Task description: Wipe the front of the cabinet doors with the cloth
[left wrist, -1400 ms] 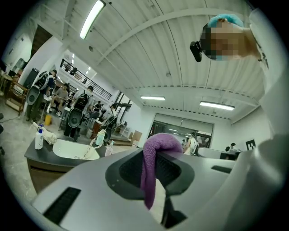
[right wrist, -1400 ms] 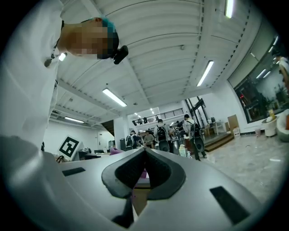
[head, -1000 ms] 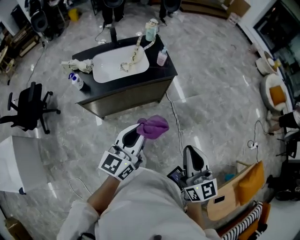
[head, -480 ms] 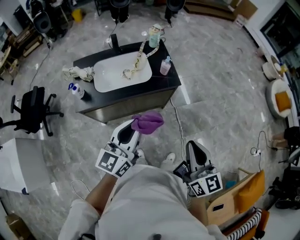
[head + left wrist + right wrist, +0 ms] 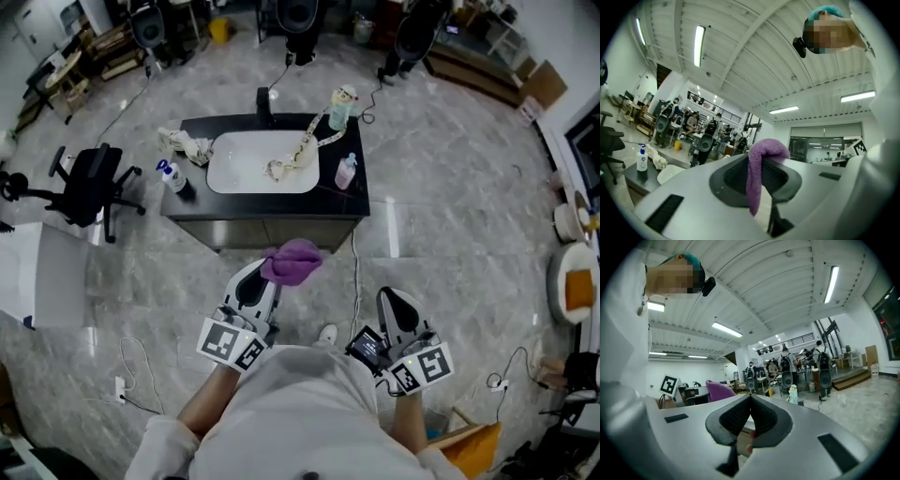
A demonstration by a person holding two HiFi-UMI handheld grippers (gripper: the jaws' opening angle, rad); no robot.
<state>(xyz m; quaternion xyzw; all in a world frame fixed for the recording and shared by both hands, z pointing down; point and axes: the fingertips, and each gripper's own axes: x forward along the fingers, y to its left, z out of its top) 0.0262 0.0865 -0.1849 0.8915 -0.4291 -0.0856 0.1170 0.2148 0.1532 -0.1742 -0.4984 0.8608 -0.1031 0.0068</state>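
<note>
A purple cloth (image 5: 292,261) sits bunched at the tip of my left gripper (image 5: 265,275), which is shut on it; in the left gripper view the cloth (image 5: 761,168) hangs down between the jaws. The cabinet (image 5: 281,231) stands just ahead, a dark unit whose door fronts face me under a black top with a white sink (image 5: 262,162). The cloth hovers in front of the doors, a short way off them. My right gripper (image 5: 397,308) is held lower right, jaws shut with nothing between them. The cloth (image 5: 719,391) also shows at the left of the right gripper view.
On the cabinet top are a rag (image 5: 186,144), a spray bottle (image 5: 172,175), a pink bottle (image 5: 346,172) and a green bottle (image 5: 339,109). A black office chair (image 5: 89,183) stands left. A cable (image 5: 356,281) runs along the floor by the cabinet's right side.
I have stepped round so the cabinet now faces me squarely and sits closer. The left gripper still carries the cloth; both grippers stayed low in front of me.
</note>
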